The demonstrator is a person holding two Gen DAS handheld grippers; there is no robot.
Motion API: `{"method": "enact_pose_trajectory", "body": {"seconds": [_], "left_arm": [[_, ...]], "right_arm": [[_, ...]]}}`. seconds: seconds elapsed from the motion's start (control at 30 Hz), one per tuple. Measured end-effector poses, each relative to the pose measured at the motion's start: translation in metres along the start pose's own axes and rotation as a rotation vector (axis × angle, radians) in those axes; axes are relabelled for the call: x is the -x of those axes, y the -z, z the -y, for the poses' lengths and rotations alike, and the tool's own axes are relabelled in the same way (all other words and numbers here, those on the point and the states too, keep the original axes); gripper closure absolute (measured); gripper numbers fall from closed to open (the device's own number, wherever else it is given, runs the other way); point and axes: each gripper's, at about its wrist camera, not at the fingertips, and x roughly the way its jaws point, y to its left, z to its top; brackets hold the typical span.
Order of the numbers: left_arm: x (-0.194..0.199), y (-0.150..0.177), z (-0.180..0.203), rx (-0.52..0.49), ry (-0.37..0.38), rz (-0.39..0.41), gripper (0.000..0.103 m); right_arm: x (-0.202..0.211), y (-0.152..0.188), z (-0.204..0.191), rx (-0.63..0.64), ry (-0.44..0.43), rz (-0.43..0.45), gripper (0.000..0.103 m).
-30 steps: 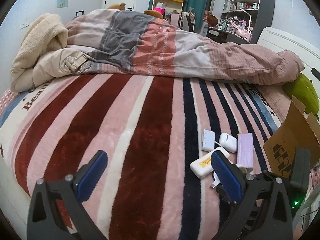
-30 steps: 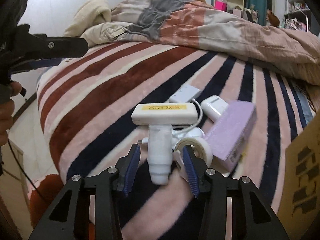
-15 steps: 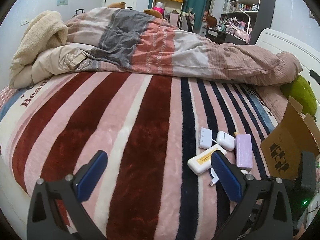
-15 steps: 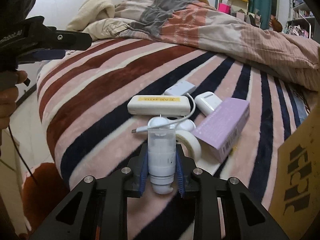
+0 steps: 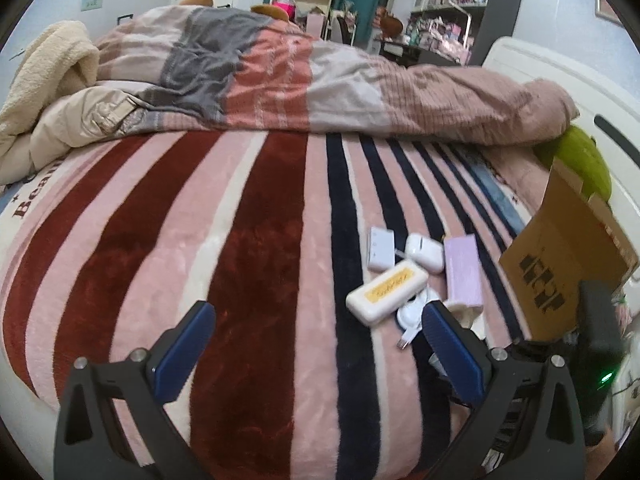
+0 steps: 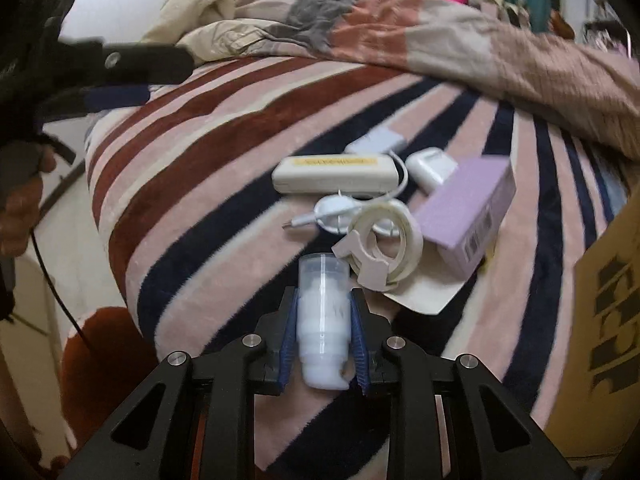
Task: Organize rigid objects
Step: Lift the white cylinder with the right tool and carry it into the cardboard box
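Observation:
My right gripper (image 6: 323, 332) is shut on a small white plastic bottle (image 6: 323, 320) and holds it above the striped blanket (image 6: 224, 136), just in front of a tape roll (image 6: 386, 242). Beyond lie a cream power bank with a yellow label (image 6: 334, 174), a white cable (image 6: 320, 216), a white earbud case (image 6: 432, 168), a small white adapter (image 6: 376, 142) and a lilac box (image 6: 466, 210). My left gripper (image 5: 316, 344) is open and empty over the blanket, left of the same pile: power bank (image 5: 386, 298), earbud case (image 5: 425, 252), lilac box (image 5: 463, 272).
An open cardboard box (image 5: 560, 252) stands to the right of the pile, also at the right edge of the right wrist view (image 6: 608, 320). A bunched duvet (image 5: 320, 80) lies across the far side of the bed. A green plush (image 5: 580, 160) sits by the white headboard.
My right gripper closed on the white bottle and lifted it back, away from the pile. The left gripper drew back a little and stayed open.

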Motion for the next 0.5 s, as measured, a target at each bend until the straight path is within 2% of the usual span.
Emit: {"method": "enact_pose_trajectory", "body": {"seconds": [0.07,0.2,0.27,0.4,0.5], "left_arm": [[-0.007,0.004,0.001,0.003,0.021,-0.026,0.001],[-0.013,0.008,0.005,0.004,0.069,-0.064,0.001],[-0.013,0.008,0.013,-0.019,0.085,-0.075,0.001],[0.001,0.000,0.026,-0.039,0.118,-0.056,0.001],[0.020,-0.022,0.040,-0.034,0.255,-0.028,0.001]], "right_arm": [[0.004,0.001,0.003,-0.010,-0.027,0.011,0.066],[0.009,0.007,0.003,0.009,-0.014,0.014,0.067],[0.010,0.008,0.003,0.010,0.000,0.018,0.083],[0.022,0.006,0.003,0.001,0.000,0.055,0.083],[0.048,-0.007,0.000,0.029,-0.014,0.136,0.083]]}}
